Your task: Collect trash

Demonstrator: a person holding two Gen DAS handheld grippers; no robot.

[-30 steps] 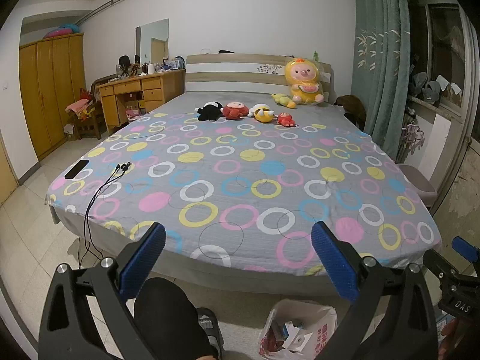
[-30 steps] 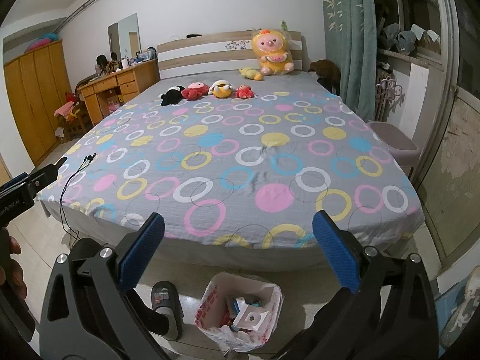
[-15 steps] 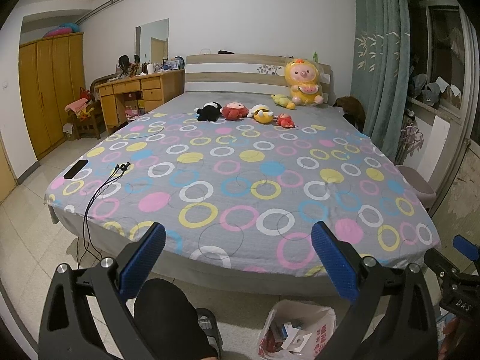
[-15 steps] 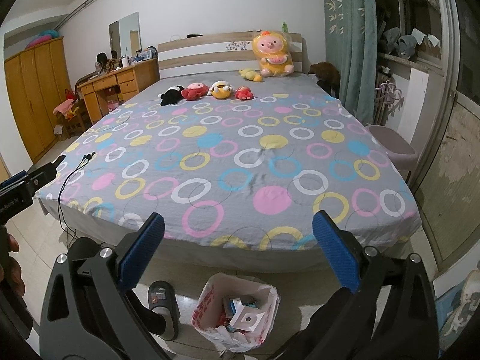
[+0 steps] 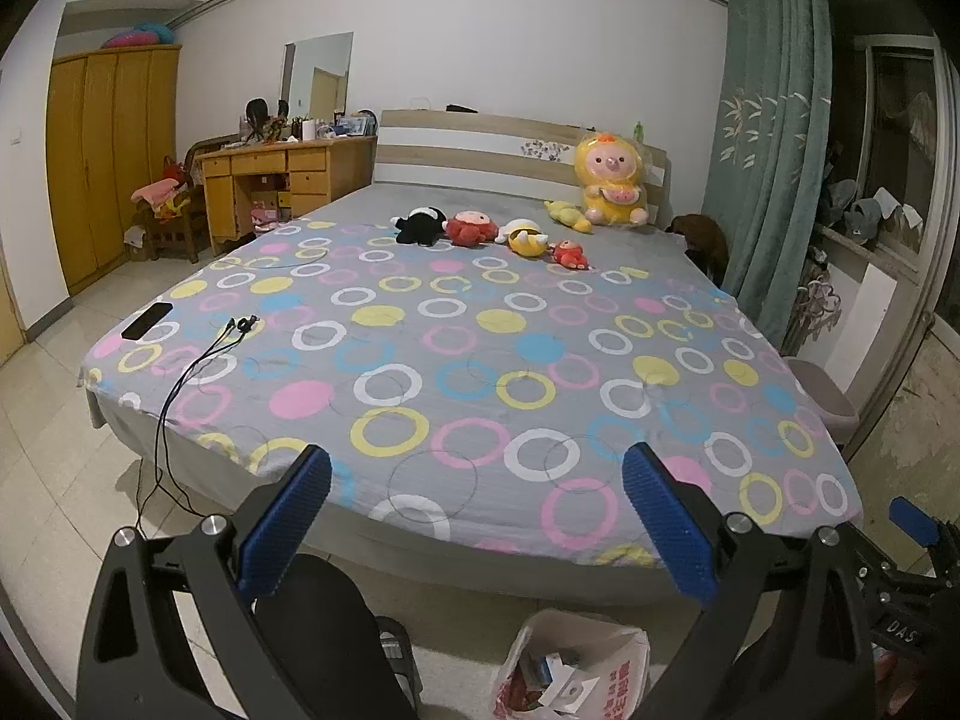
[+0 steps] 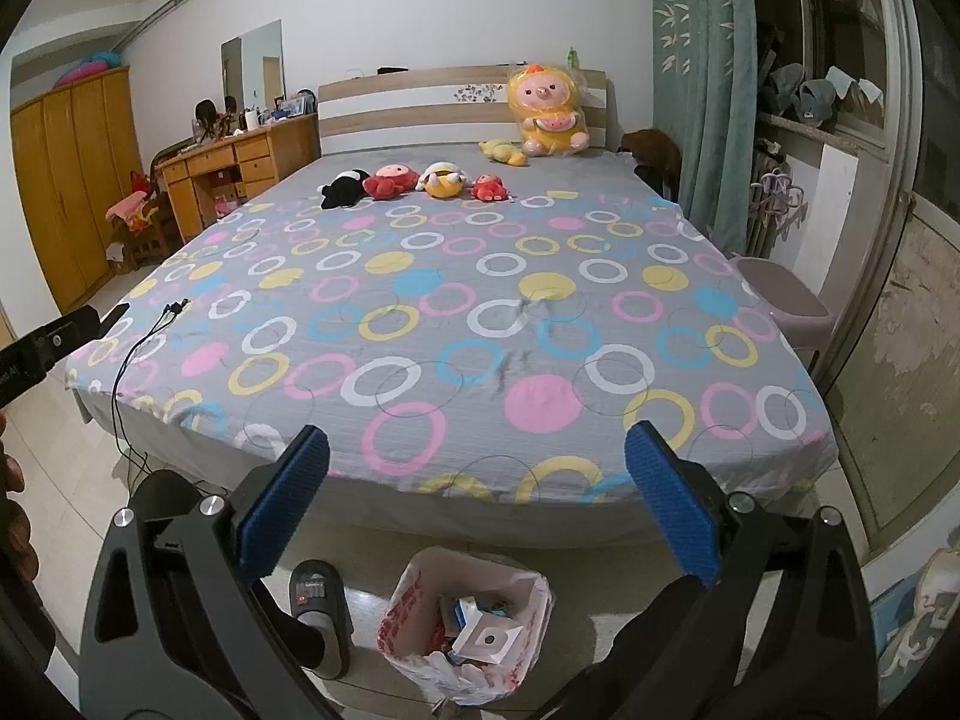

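Trash sat bagged [image 6: 465, 630] on the near floor at the bed's [image 6: 456, 324] foot as I held both grippers [image 5: 477, 516] [image 6: 477, 510] wide and empty, judging collection nearly done, bag pickup next.

I am holding my left gripper [image 5: 477, 519] and right gripper [image 6: 477, 510] spread wide, nothing between the pads. Ahead, the bed [image 6: 456, 324] is blocking the way forward; below, the trash bag [image 6: 468, 618] is gaping upward, my slipper [image 6: 318, 594] crowding its left.
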